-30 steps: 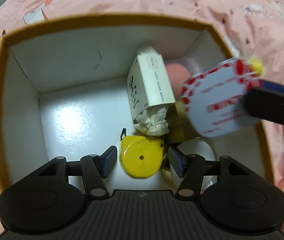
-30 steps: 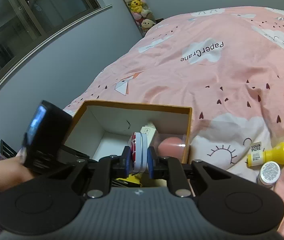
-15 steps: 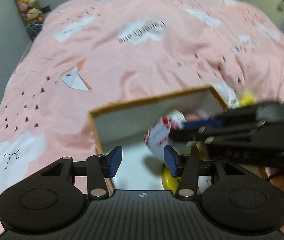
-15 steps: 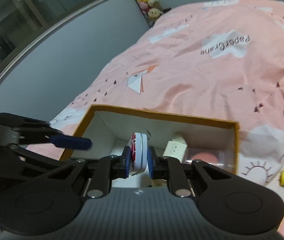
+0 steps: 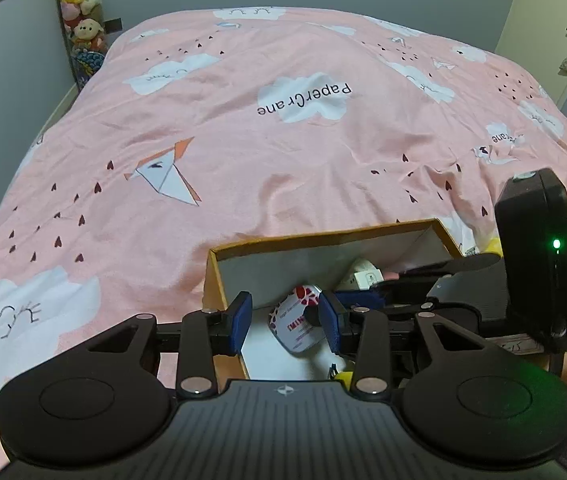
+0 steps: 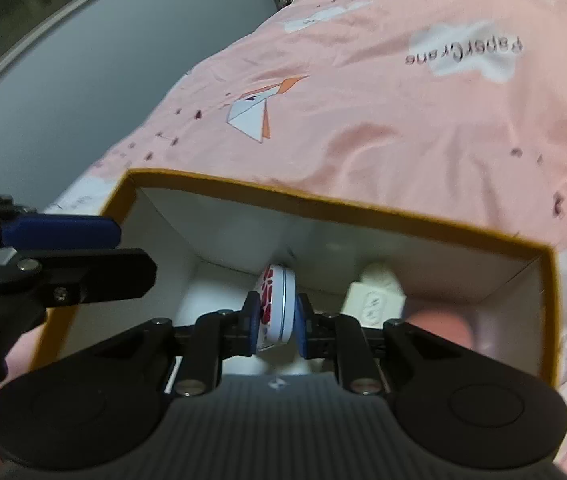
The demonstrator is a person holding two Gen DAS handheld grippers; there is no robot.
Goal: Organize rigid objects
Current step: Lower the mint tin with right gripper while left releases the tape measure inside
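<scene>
The round white tin with red blotches on its lid (image 6: 274, 307) stands on edge between the blue pads of the right tool (image 6: 275, 322), which is clamped on it from both flat sides. The tin hangs inside the open cardboard box with a mustard-brown rim and white walls (image 6: 363, 210), above the box floor; whether it touches the floor cannot be told. The same tin (image 5: 297, 322) shows in the left wrist view, low in the box (image 5: 323, 236), with the right tool (image 5: 367, 300) reaching in from the right.

The left tool (image 5: 285, 320) hovers at the near left corner of the box, its blue pads spread wide apart and holding nothing; its left pad is over the box's left wall. In the right wrist view this tool (image 6: 59, 232) pokes in from the left over the rim.

Deeper in the box, to the right of the tin, stands a small white carton (image 6: 371, 304), and a blurred pink rounded thing (image 6: 439, 326) sits near the right wall. The box rests on a bed with a pink quilt printed with clouds and paper cranes (image 5: 283, 140).
</scene>
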